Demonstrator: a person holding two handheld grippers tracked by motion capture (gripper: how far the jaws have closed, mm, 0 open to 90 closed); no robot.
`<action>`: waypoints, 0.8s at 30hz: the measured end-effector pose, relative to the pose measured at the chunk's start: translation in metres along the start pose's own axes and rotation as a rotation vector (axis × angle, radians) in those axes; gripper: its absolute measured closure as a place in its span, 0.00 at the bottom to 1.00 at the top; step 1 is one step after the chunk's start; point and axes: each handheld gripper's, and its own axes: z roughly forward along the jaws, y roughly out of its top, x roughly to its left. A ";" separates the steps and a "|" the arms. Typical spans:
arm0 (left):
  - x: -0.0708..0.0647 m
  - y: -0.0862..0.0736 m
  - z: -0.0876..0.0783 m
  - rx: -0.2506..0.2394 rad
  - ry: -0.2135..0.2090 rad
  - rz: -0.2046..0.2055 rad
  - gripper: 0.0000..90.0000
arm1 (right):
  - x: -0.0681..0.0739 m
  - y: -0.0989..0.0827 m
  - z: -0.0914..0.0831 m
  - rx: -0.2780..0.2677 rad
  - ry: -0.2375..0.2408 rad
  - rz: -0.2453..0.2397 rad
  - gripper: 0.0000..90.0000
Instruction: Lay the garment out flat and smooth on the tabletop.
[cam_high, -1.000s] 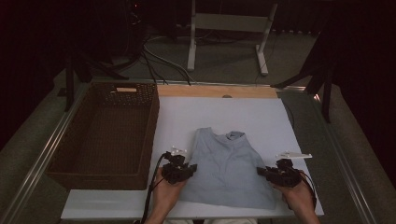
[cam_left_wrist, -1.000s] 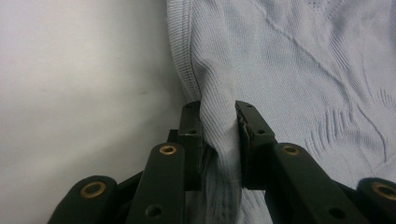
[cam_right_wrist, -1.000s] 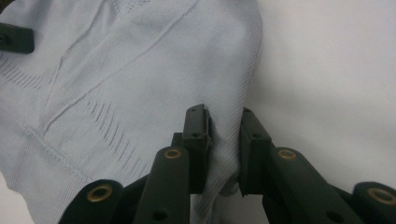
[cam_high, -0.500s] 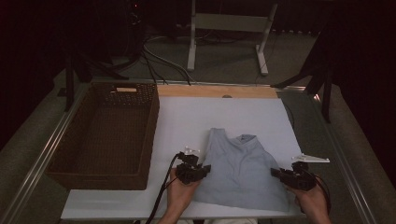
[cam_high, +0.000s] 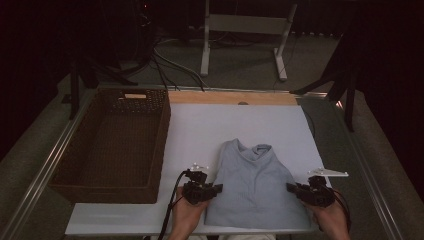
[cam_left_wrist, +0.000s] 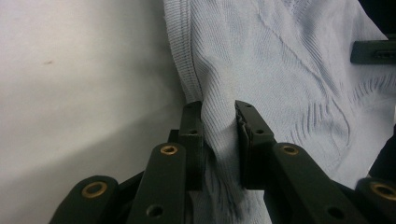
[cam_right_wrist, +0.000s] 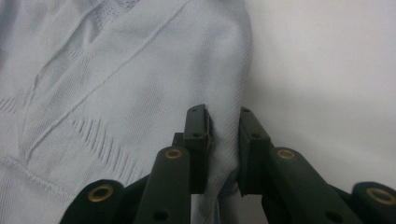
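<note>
A pale blue knitted top (cam_high: 255, 187) lies flat on the white table sheet (cam_high: 210, 130), collar toward the far side. My left gripper (cam_high: 216, 189) pinches its left side edge, and in the left gripper view the fabric (cam_left_wrist: 280, 70) bunches up between the two black jaws of that gripper (cam_left_wrist: 218, 109). My right gripper (cam_high: 291, 188) pinches the right side edge; in the right gripper view a fold of the top (cam_right_wrist: 116, 79) is squeezed between the jaws of that gripper (cam_right_wrist: 223, 112). Both hands sit near the table's front edge.
A dark wicker basket (cam_high: 70, 165) stands on the left of the table, beside the white sheet. A wooden strip (cam_high: 230, 97) runs along the far edge. Metal rails (cam_high: 370, 175) border the table's sides. Stands and cables occupy the dark floor beyond.
Both grippers have carried the top to the right across the sheet, away from the basket, each still pinching its side edge. The garment now lies smoother and more squared.
</note>
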 end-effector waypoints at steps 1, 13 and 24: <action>0.001 -0.001 -0.002 -0.003 -0.001 -0.006 0.85 | 0.001 0.000 0.000 0.000 0.003 -0.004 0.86; 0.008 -0.007 -0.017 0.015 -0.006 -0.019 0.86 | 0.013 -0.002 -0.002 -0.002 0.036 -0.029 0.86; 0.007 0.003 -0.022 -0.070 -0.009 0.033 0.48 | -0.002 -0.011 -0.015 -0.006 0.006 0.010 0.86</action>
